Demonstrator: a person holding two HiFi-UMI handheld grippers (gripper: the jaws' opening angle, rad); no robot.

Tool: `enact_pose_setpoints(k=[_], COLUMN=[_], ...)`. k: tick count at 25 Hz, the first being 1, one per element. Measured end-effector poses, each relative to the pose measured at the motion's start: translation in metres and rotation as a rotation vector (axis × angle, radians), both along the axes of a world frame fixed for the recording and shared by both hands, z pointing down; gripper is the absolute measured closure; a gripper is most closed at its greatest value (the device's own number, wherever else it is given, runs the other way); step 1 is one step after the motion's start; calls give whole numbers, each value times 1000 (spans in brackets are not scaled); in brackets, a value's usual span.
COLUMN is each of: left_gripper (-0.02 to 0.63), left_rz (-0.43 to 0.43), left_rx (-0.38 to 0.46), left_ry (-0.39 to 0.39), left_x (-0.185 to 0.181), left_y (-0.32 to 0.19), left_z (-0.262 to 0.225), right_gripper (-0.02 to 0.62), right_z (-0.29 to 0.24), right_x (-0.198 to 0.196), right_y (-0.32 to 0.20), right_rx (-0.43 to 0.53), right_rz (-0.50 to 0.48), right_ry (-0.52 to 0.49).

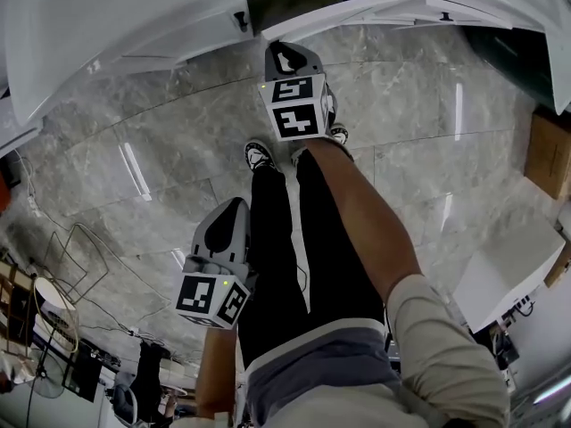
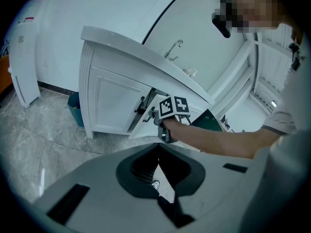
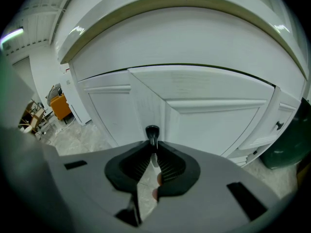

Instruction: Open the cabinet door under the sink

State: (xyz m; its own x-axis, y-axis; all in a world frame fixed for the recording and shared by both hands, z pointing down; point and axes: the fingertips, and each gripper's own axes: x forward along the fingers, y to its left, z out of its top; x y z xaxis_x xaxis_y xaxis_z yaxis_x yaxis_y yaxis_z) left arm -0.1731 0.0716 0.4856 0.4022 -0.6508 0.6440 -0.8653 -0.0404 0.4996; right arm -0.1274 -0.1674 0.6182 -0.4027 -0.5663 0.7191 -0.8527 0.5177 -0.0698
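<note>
Now: your right gripper [image 3: 152, 148] is pinched shut on the black handle [image 3: 152, 131] of the cabinet door [image 3: 214, 125], which sits below the counter [image 2: 131, 47] and looks ajar. Left gripper [image 2: 158, 152] closed, empty, well back. Door likely light and rigid. Handle is slim and probably slick, so grip it squarely.

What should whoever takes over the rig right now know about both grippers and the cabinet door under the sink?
Right gripper: shut on the dark door handle.
Left gripper: shut, empty, held low, away from the cabinet.
Cabinet door: ajar, swung partly out, with a dark gap showing in the left gripper view.
Done: handle grasped, door cracked open.
Left: probably pull the door wide open, then release the handle.
</note>
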Motion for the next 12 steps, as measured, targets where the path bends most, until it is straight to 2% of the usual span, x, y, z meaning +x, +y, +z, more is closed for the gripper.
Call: enact_pose_setpoints(k=[12], left_gripper=[606], left_rz=[8], left_rx=[-15], left_ry=[9], left_x=[4], left_y=[-4], left_z=[2], right_gripper=[545], right_z=[-2], right_x=[4], right_y=[4], right_rx=[12], right_rz=[-16], right_ry=[9])
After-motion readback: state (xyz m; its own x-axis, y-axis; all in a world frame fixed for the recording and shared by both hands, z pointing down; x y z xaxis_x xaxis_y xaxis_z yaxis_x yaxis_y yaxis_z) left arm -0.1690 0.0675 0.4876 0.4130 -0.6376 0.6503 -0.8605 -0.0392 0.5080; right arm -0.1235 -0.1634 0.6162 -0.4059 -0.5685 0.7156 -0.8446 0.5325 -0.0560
